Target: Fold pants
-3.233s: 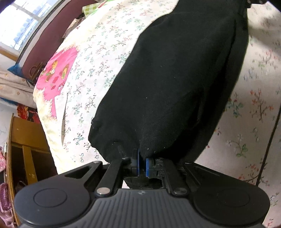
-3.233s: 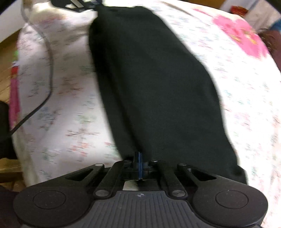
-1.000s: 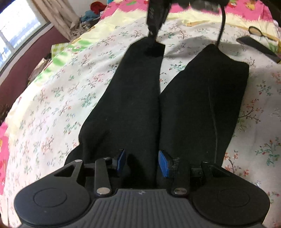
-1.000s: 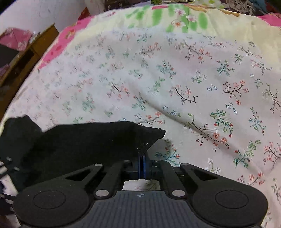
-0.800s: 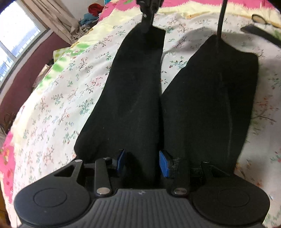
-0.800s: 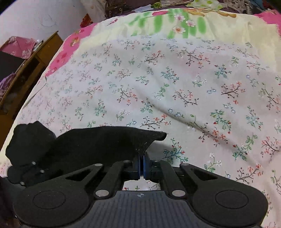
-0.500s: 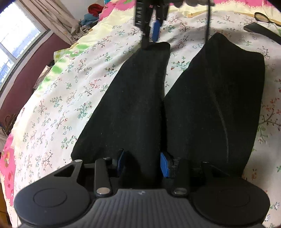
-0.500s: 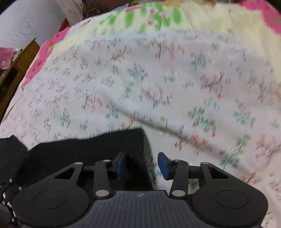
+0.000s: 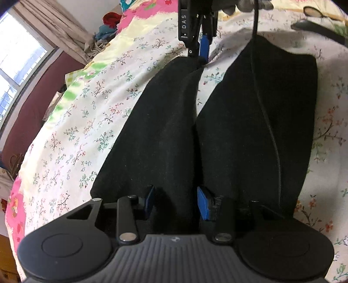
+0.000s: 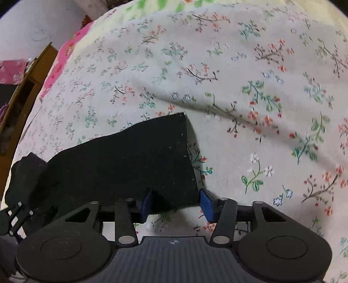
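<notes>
Black pants (image 9: 165, 135) lie flat on the floral bedsheet (image 9: 91, 104), two legs side by side; the right leg (image 9: 261, 122) is wider. My left gripper (image 9: 176, 202) is open, its blue pads straddling the near end of the left leg. My right gripper (image 9: 201, 46) hangs open just above the far end of that leg. In the right wrist view the right gripper (image 10: 174, 203) is open, with the leg's hem corner (image 10: 139, 161) lying flat between its blue pads.
A black cable (image 9: 263, 104) runs across the right leg. A window and curtain (image 9: 43, 43) are at the left. A wooden cabinet (image 10: 24, 87) stands beside the bed. Scissors-like items (image 9: 315, 15) lie at the far right.
The right gripper has opened and let go of the hem corner, which now lies flat. It has lifted slightly. The left gripper stays open over the near end.
</notes>
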{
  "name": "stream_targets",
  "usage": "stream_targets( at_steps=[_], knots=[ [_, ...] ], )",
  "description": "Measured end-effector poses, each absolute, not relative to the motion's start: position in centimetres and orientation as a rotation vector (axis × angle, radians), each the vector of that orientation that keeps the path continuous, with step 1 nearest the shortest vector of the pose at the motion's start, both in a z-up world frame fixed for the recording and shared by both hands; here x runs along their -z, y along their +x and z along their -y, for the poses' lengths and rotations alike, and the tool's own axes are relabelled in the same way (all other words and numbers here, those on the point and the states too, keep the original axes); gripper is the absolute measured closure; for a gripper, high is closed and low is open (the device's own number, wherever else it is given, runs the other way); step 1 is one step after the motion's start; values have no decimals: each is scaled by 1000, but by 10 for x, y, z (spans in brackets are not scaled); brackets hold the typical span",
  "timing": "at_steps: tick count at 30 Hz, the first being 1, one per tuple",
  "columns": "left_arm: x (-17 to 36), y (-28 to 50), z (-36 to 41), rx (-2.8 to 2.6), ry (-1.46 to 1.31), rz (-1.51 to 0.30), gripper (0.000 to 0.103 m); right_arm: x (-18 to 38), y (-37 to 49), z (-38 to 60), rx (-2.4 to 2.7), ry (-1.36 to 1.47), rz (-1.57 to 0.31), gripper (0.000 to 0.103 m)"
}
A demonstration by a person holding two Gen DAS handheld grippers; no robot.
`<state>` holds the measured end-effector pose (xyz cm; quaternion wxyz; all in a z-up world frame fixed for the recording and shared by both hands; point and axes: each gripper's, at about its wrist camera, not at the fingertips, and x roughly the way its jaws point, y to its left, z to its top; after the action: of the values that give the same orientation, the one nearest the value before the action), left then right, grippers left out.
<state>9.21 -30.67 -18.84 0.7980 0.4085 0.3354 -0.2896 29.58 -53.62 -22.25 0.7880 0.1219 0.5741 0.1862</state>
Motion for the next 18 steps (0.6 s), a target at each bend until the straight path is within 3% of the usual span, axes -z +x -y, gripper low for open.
stream_targets(
  at_steps=[1,4,18],
  knots=[
    [189,92,309,611,886,-713,52,220,295,534,-405,290,-1243,103],
    [191,96,318,604,885,-748,79,207,288,527,-407,328,-1238,103],
    [118,93,293,688,760,-747,83,105,223,550,-402,512,-1133,103]
  ],
)
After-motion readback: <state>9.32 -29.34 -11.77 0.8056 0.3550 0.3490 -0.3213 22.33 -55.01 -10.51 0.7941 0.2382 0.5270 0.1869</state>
